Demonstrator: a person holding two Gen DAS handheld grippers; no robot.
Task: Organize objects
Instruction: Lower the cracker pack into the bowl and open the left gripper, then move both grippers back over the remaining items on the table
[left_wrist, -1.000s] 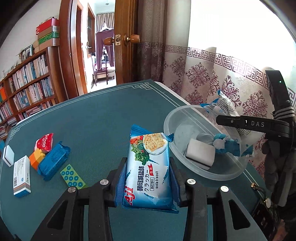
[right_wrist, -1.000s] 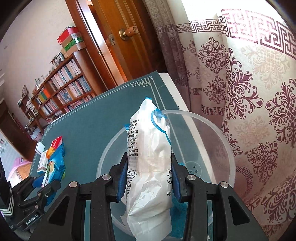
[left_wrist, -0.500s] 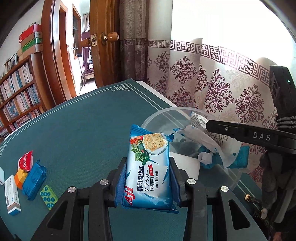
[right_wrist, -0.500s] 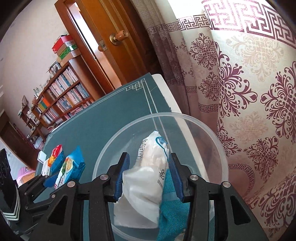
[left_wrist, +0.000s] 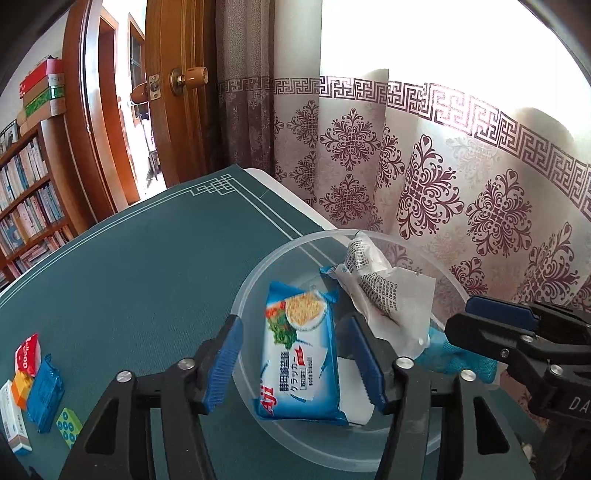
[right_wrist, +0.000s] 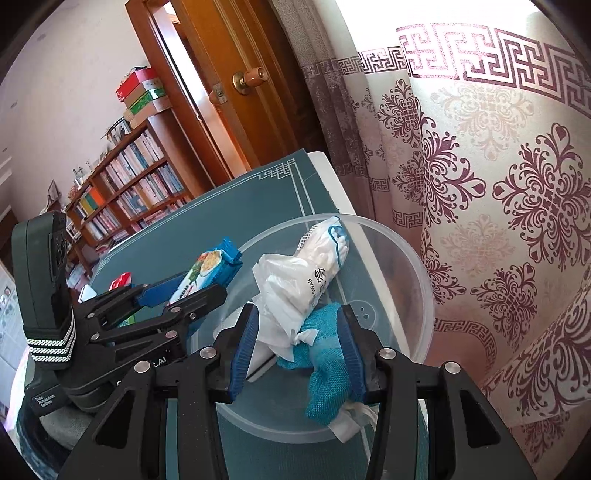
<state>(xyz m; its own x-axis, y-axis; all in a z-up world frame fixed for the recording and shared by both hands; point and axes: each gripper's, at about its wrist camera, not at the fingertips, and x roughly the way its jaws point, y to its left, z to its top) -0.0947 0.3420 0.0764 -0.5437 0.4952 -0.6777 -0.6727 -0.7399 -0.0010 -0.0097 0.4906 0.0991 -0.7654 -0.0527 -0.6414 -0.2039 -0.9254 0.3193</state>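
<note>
Right now the green-topped table (left_wrist: 129, 266) carries a clear plastic bowl (left_wrist: 255, 291) at its far right corner beside the patterned curtain (left_wrist: 424, 184). Inside the bowl lie a blue soda-biscuit packet (left_wrist: 299, 350), a white plastic bag (right_wrist: 306, 280) and a teal mesh cloth (right_wrist: 327, 365). Both the left gripper (left_wrist: 295, 362) and the right gripper (right_wrist: 295, 347) hang over the bowl with jaws spread, grasping nothing.

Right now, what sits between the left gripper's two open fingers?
In the left wrist view, the blue soda biscuit pack lies between the left gripper fingers, touching neither, inside the clear plastic bowl.
</note>
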